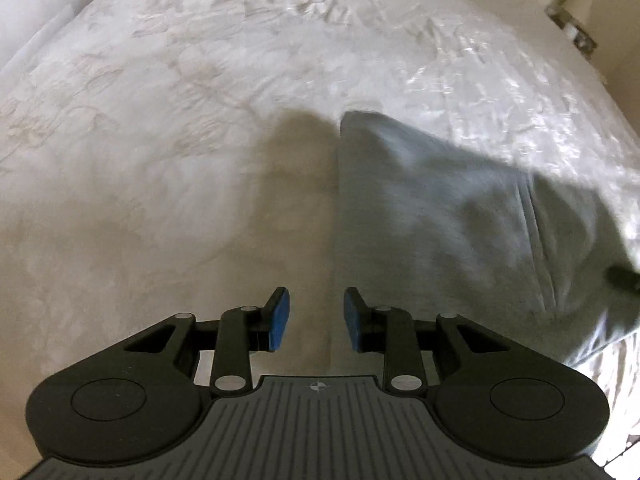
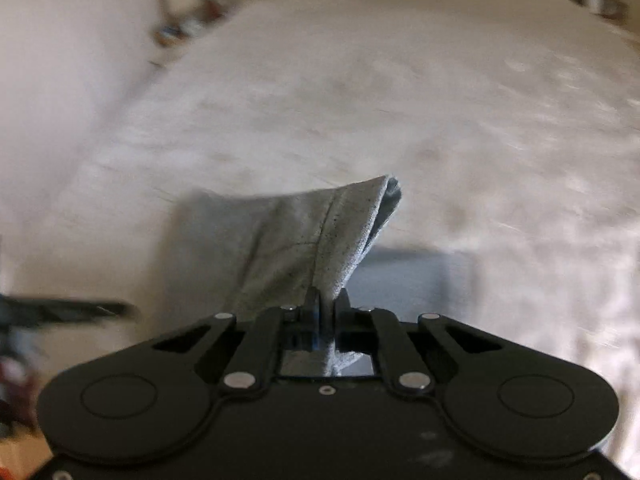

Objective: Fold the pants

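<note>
Left hand-held gripper (image 1: 316, 320): jaws parted wide, blue pads (image 1: 279, 320) bare, nothing between them. Positioned above white bed (image 1: 160, 120), with left edge of grey pants (image 1: 440, 220) running just past right pad. Pants spread on bed toward 2 o'clock from this gripper, far corner rounded, a seam line visible toward the right side. Shadow cast on bedcover at 12 o'clock, beside the pants' edge. Dark blurred shape at 3 o'clock frame edge; identity not determinable.

Right hand-held gripper (image 2: 325, 312): jaws drawn narrow, clamped on a bunched fold of pants (image 2: 304, 240). Cloth lifted off bed (image 2: 440, 100), rising from jaws in a fan toward 12 o'clock, hem opening visible at upper tip. Tail of fabric passing down between the jaws. Remaining pants lying flat at 10 o'clock. Shaded patch on bed at 2 o'clock.

Right view heavily motion-blurred; objects at 11 o'clock beyond the bed edge not identifiable.
</note>
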A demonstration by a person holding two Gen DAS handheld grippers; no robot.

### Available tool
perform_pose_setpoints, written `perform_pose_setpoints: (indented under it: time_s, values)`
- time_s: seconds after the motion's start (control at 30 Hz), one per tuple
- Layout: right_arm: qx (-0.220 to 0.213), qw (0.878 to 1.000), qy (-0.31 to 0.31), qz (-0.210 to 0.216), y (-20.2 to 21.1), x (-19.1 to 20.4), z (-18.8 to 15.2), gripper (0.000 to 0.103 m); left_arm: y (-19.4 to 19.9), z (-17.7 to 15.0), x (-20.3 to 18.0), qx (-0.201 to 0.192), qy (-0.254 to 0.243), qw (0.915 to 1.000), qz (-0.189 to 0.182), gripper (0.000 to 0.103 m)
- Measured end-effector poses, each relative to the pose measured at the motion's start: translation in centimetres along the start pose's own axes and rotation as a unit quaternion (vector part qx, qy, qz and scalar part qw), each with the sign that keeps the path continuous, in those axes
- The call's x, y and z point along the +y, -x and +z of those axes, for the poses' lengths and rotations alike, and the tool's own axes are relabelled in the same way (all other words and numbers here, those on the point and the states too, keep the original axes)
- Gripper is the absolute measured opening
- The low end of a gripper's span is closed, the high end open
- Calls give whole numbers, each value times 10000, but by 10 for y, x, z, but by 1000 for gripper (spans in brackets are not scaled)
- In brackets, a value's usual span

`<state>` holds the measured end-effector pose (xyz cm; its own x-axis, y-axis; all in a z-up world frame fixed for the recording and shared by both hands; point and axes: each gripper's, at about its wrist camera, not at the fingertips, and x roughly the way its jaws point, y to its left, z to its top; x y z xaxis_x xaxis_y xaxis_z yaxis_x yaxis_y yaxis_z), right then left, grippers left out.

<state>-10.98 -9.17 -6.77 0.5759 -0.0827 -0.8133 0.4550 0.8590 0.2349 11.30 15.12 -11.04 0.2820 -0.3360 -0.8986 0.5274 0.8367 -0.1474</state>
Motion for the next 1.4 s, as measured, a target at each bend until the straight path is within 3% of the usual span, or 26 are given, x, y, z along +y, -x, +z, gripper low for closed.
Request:
perform_pose_setpoints:
  time_s: [0.07, 0.13, 0.23, 0.6, 0.8, 0.87, 0.93, 0.97, 1.17, 1.27, 1.33, 1.4]
  values:
    - [393, 9986, -10, -353, -22, -21, -12, 7, -6, 1, -13, 28, -114, 9999, -73, 29]
    - [680, 9968, -112, -398, -53, -40, -28, 7, -13, 1, -25, 90, -174, 9997, -170, 29]
    - [678, 9969, -120, -394, -57, -39, -30, 8, -20, 1, -44, 162, -333, 9989, -277, 29]
    - [-45, 9990, 325, -294, -22, -30, -19, 8, -27, -3, -87, 402, -577, 9975, -97, 29]
    - [-959, 9933, 649, -59, 14, -23, -2, 4, -22, 1, -92, 311, -492, 9983, -29, 29]
    - [-435, 9973, 540, -231, -6, -35, -3, 4, -25, 2, -93, 345, -449, 9984, -28, 30]
    - [568, 9955, 349, -679, -48, -57, -16, 2, -28, 2, -94, 398, -452, 9982, -30, 30]
    - [568, 9955, 349, -679, -48, -57, -16, 3, -28, 2, -95, 408, -468, 9981, -37, 30]
    - [170, 9991, -97, -374, -32, -75, -16, 17, -31, -3, -103, 366, -591, 9974, -212, 30]
    - [53, 9993, -154, -336, -34, -77, -10, 34, -47, -13, -113, 588, -861, 9943, -201, 31]
    - [5, 9995, -160, -265, -37, -78, -5, 35, -62, -22, -117, 767, -1021, 9918, -91, 35]
    - [-4, 9997, -107, -219, -41, -78, -1, 43, -75, -26, -115, 927, -942, 9912, -99, 36]
